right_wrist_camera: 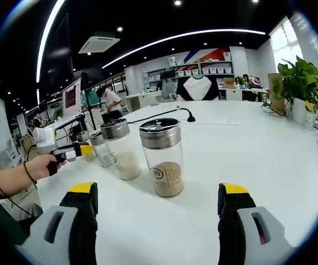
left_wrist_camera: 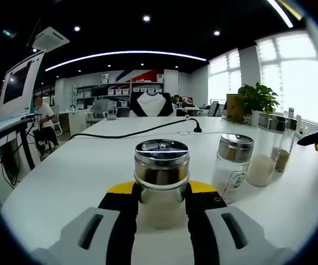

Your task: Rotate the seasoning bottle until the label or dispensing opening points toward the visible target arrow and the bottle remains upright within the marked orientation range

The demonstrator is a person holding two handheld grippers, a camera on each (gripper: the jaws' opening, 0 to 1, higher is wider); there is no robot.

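Left gripper (left_wrist_camera: 161, 212) has the seasoning bottle (left_wrist_camera: 161, 182) pinched between its jaws, right gripper (right_wrist_camera: 159, 207) is hanging back with jaws spread wide.

So in the left gripper view the bottle stands upright on the white tabletop (left_wrist_camera: 65, 171), steel lid on top, some pale stuff in the bottom, and the black and yellow jaws press on both its sides. Just to its right there's a second jar (left_wrist_camera: 232, 165) with a logo on the glass, then two more jars (left_wrist_camera: 272, 146) further right, near a potted plant (left_wrist_camera: 256, 99). A black cable (left_wrist_camera: 131, 133) runs across the tabletop behind. In the right gripper view, a bottle with brownish grains (right_wrist_camera: 163, 156) sits ahead between the open jaws, not touched, and a hand (right_wrist_camera: 46, 164) holds the other gripper off to the left.
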